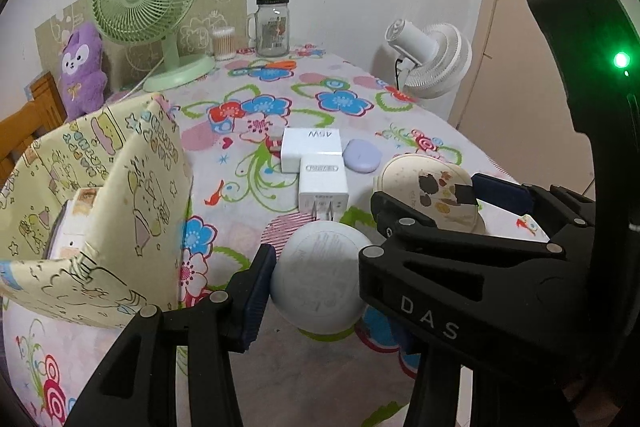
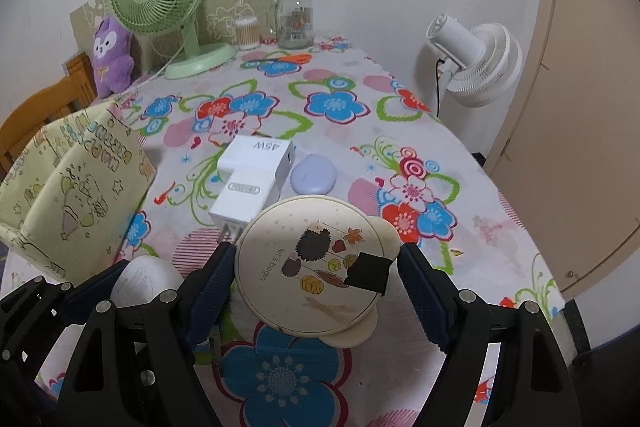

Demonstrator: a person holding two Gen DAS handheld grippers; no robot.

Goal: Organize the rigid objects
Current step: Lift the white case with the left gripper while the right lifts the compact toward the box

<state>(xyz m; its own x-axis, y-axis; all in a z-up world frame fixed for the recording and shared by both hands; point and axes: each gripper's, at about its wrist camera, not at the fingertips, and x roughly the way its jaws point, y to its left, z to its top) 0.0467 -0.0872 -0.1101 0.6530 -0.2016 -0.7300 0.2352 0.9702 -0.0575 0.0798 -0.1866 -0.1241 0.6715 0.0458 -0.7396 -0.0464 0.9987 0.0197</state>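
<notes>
Left wrist view: the left gripper [image 1: 316, 279] has its jaws closed partway on a white round puck [image 1: 320, 279], one pad against its left edge, the other side hidden behind the right gripper's black frame. The puck looks like smooth hard plastic, light and stiff, likely slippery on its curved rim, so the hold should stay across its widest part. Beyond it on the counter [image 1: 280, 91] lie two white chargers [image 1: 316, 163] and a lilac case [image 1: 362, 155]; a patterned fabric box [image 1: 100, 187] stands open just to the left.

Right wrist view: the right gripper [image 2: 316, 275] has its jaws spread wide around a cream round compact [image 2: 316, 263] with a hedgehog print. The left pad touches its rim; whether the right pad presses the far side I cannot tell, as a small gap seems to show there. The compact seems rigid and light, flat and hinged, so gripping across the rim at its full width looks safest, away from the black tape [image 2: 368, 273].
</notes>
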